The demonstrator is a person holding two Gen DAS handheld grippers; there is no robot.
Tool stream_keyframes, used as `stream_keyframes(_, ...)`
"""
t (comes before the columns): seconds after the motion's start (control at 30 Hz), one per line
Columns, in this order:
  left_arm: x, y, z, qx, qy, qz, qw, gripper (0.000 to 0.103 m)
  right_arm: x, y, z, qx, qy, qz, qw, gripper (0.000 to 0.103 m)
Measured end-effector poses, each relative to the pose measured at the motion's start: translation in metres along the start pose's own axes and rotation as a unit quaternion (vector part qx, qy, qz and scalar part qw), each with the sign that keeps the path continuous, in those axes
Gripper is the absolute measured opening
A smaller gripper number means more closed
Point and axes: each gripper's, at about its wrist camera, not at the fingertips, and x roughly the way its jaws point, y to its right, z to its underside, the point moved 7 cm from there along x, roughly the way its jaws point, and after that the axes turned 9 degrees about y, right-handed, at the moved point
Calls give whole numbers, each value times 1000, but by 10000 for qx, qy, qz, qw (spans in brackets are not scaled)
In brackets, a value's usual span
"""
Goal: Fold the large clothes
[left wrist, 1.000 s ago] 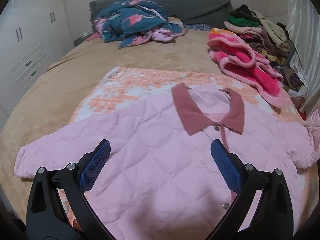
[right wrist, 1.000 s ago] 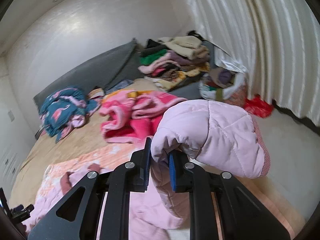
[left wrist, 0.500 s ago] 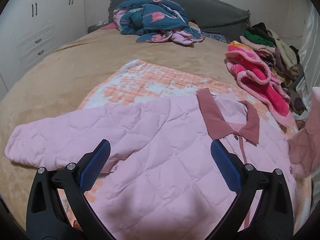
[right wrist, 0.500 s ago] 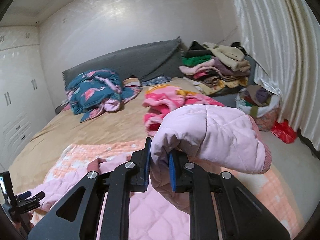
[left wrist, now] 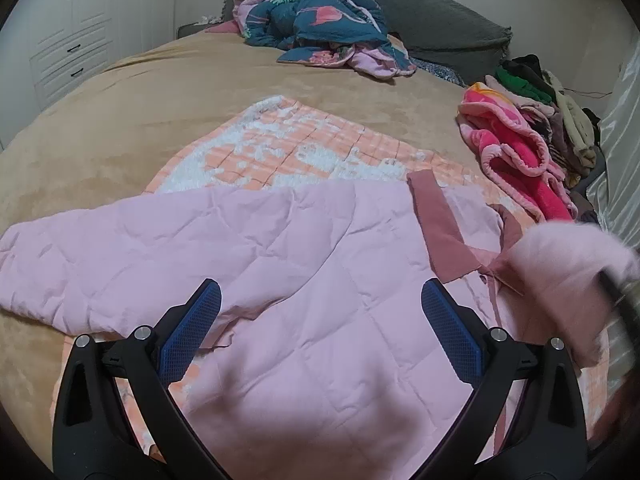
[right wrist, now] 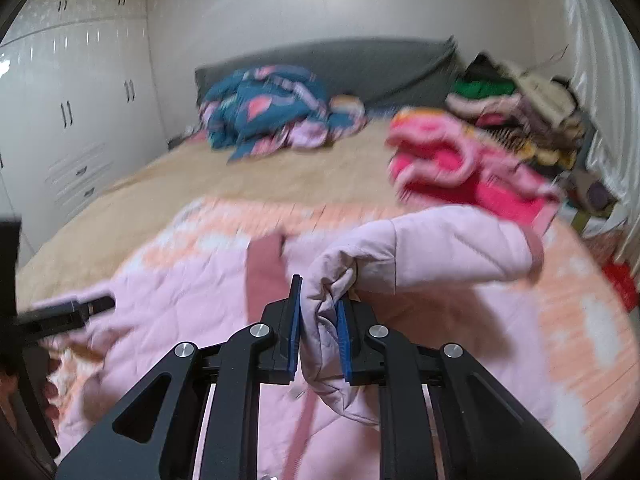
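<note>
Pinching one sleeve of the pink jacket that lies flat on the bed is the right claw; the left claw hangs spread wide above it.

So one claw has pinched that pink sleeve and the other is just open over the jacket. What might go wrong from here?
1. The right gripper pinches only a bunched fold of the sleeve; it might slip out mid-fold.
2. The left gripper hangs open above the pink quilted jacket, so nothing pins the body, and pulling the sleeve may drag it askew.
3. The other sleeve lies spread out to the side, so the fold may end lopsided.
</note>
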Motion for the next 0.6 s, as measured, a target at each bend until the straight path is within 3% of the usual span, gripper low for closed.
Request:
stream_keyframes(0.2,8,0,5,-174,-120,218,9995,94,21,-19,57,542,-426,-290,9972,25)
stream_keyframes(0.37,17,2,13,-325,-302,411,9982,94,14,-8,80,1363,-610,-220,9885,74)
stream_keyframes(0.43,18,3,14,-403,-334,493,9974,94,8,11,82,2004,-510,-30,9784,79)
stream_keyframes(0.53,19,3,15,-461,-349,564,9967,94,4,35,78,2629,-352,194,9640,77)
stream_keyframes(0.6,20,2,15,-547,-418,647,9955,94,4,46,71,2948,-175,108,9553,37)
